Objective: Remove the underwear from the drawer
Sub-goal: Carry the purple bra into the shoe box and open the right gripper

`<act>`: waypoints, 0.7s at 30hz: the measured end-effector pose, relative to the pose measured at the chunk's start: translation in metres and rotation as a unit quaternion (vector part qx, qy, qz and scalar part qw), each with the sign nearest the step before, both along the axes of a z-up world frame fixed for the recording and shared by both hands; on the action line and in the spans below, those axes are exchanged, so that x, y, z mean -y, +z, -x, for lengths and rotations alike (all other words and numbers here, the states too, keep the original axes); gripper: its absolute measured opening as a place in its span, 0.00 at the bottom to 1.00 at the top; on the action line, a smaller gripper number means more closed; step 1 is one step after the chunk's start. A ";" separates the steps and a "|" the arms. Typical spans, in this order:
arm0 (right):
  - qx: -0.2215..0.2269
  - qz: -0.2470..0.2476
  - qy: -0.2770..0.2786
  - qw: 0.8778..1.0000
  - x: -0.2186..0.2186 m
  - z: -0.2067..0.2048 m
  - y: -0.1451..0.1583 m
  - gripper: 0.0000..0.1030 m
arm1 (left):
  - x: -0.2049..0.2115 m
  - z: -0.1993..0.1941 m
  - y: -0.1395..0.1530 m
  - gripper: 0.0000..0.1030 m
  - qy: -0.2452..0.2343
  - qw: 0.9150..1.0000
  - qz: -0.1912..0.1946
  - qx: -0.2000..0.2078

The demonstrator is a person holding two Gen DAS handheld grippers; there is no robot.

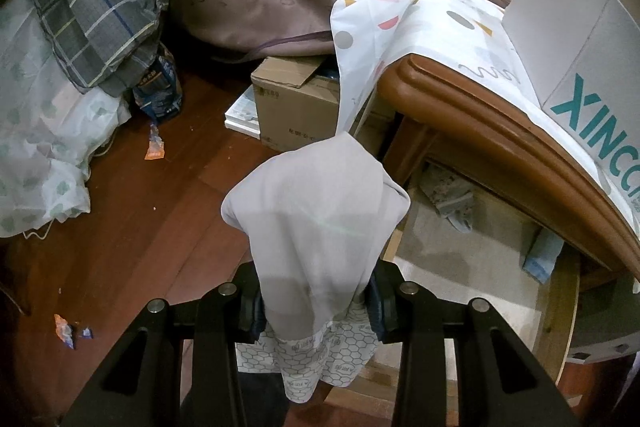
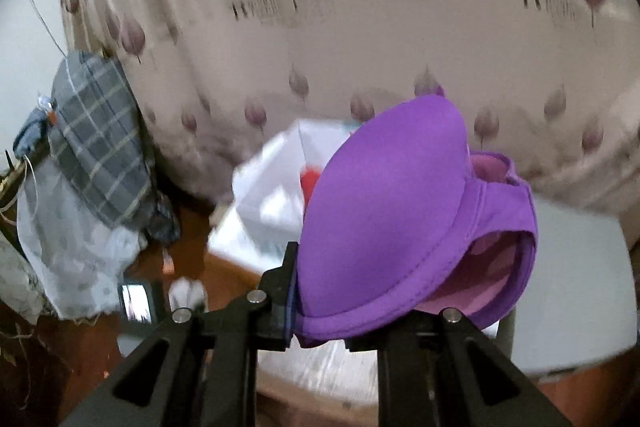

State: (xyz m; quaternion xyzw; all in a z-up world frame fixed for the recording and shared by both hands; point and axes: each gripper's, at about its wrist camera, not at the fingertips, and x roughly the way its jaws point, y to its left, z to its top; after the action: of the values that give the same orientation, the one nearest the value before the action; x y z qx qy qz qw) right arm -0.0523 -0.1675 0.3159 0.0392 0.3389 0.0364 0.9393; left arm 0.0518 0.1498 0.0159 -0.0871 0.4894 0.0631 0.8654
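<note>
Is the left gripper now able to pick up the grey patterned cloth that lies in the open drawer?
Probably not yet. The left gripper is shut on pale grey underwear, so its jaws are occupied. The grey patterned cloth itself lies uncovered in the drawer.

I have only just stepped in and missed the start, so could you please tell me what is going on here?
A person is working with a handheld gripper in each hand, taking underwear out of a wooden drawer. The left gripper is clamped on a pale grey fabric garment with a hexagon-printed band, held up beside the open drawer. The right gripper is shut on a padded purple bra, held in the air in front of a leaf-patterned curtain. Some clothing remains in the drawer.
</note>
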 end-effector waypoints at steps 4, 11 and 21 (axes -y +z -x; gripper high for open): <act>0.040 0.016 -0.013 0.999 0.000 -0.035 0.042 0.16 | 0.000 0.001 0.001 0.35 -0.001 1.000 -0.001 0.001; 0.040 0.019 -0.028 0.999 -0.003 -0.111 0.043 0.16 | -0.003 0.003 0.005 0.35 0.003 1.000 -0.006 0.009; -0.035 0.007 -0.054 0.998 0.016 -0.174 -0.063 0.16 | -0.006 0.004 0.007 0.35 0.000 1.000 -0.007 0.012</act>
State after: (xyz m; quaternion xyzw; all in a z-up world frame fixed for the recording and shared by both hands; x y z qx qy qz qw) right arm 0.1219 -0.1834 0.2530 0.0523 0.3694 -0.0177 0.9276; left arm 0.0479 0.1561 0.0229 -0.0819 0.4788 0.0651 0.8717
